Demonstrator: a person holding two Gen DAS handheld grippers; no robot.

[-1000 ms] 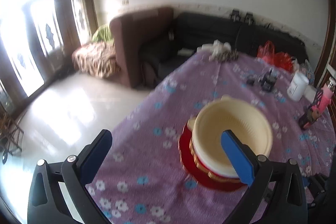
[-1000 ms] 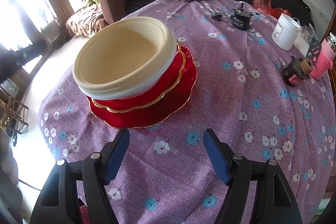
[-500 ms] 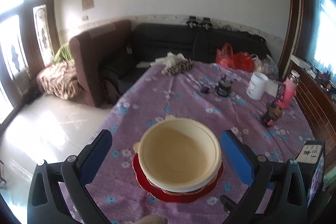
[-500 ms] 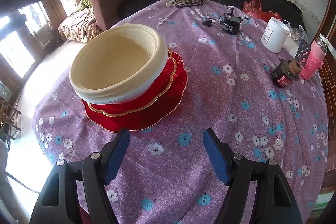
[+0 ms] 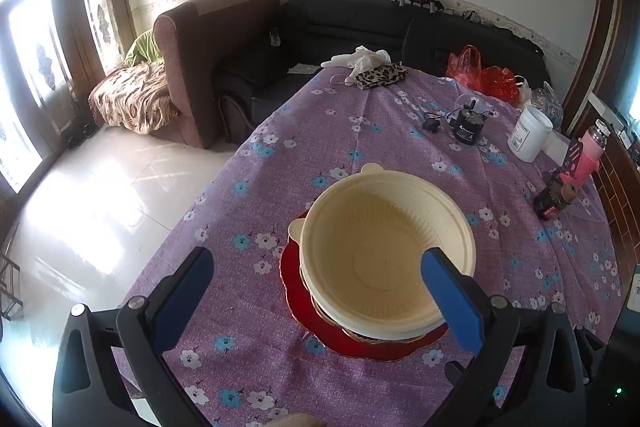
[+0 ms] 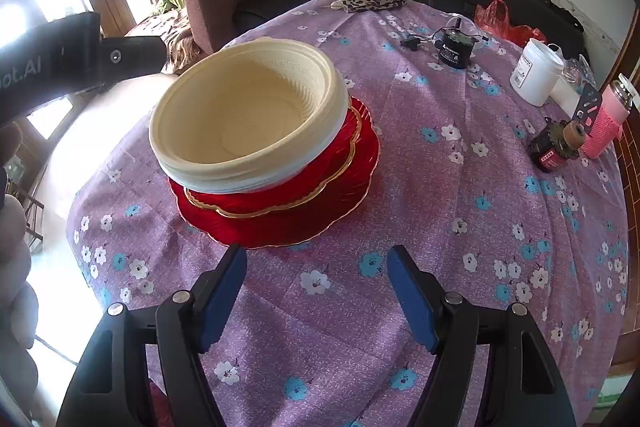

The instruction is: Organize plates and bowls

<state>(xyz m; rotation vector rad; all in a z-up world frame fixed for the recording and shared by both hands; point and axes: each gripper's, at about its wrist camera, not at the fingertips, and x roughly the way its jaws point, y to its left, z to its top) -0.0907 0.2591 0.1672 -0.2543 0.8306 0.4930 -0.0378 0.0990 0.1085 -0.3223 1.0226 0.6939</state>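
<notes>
A stack of cream bowls [image 6: 248, 123] sits on red plates with gold rims [image 6: 296, 211] on the purple flowered tablecloth. The same cream bowls [image 5: 384, 255] and red plates [image 5: 296, 291] show in the left wrist view. My left gripper [image 5: 320, 295] is open and empty, held above the table with the stack under its right finger. My right gripper [image 6: 316, 287] is open and empty, just in front of the plates. The left gripper's black body [image 6: 76, 55] shows at the left of the right wrist view.
On the table's far right stand a white jar [image 6: 536, 71], a pink bottle [image 6: 608, 123], a small dark bottle [image 6: 556, 147] and a black device with cable [image 6: 454, 49]. A leopard-print cloth [image 6: 372, 1] lies at the far edge. Sofas stand beyond; the table's left edge drops to the floor.
The left gripper has swung to the left and back, so the stack has shifted under its right finger. The right gripper has drawn back slightly. Both stay open.
</notes>
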